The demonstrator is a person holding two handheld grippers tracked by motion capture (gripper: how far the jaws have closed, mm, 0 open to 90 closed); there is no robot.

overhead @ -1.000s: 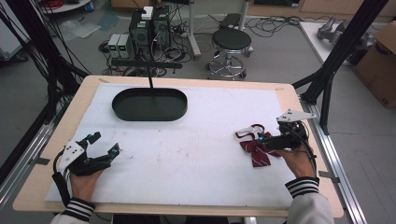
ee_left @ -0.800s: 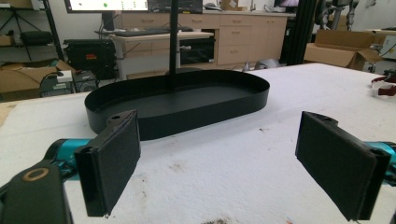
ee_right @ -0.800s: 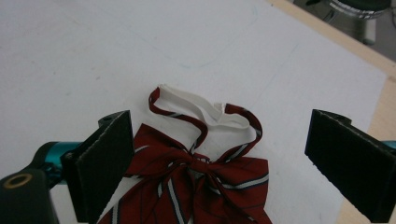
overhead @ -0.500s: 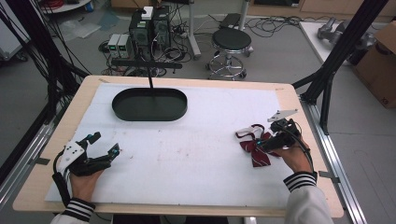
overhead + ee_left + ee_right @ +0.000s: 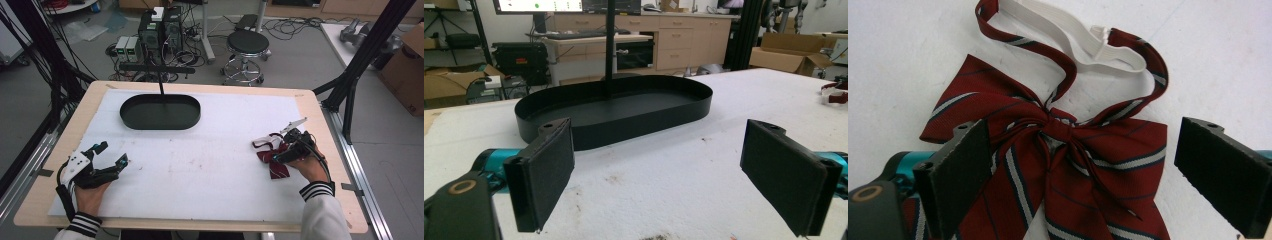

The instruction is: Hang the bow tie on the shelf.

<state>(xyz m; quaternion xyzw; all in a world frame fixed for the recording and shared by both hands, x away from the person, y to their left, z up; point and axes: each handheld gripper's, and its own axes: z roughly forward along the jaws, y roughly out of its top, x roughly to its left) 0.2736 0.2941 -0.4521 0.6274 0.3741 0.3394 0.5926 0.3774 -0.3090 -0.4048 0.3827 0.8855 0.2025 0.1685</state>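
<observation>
A dark red striped bow tie [image 5: 274,161] with a white elastic band lies flat on the white mat at the right. In the right gripper view the bow tie [image 5: 1063,131] sits just beyond the jaws, knot in the middle, elastic loop [image 5: 1068,30] at the far side. My right gripper [image 5: 278,152] hovers over it, open, its jaws straddling the knot without touching; close up, the right gripper [image 5: 1085,150] holds nothing. My left gripper [image 5: 113,153] rests open at the mat's near left. The left gripper [image 5: 654,150] faces the black oval tray [image 5: 614,112].
The black oval tray [image 5: 160,112] stands at the back left of the mat, with a thin black post [image 5: 161,85] rising behind it. The bow tie [image 5: 835,93] shows far off at the right edge of the left gripper view. The wooden table edge [image 5: 330,150] runs along the right.
My right gripper has shifted left and down over the bow tie. The left gripper and the tray have stayed still.
</observation>
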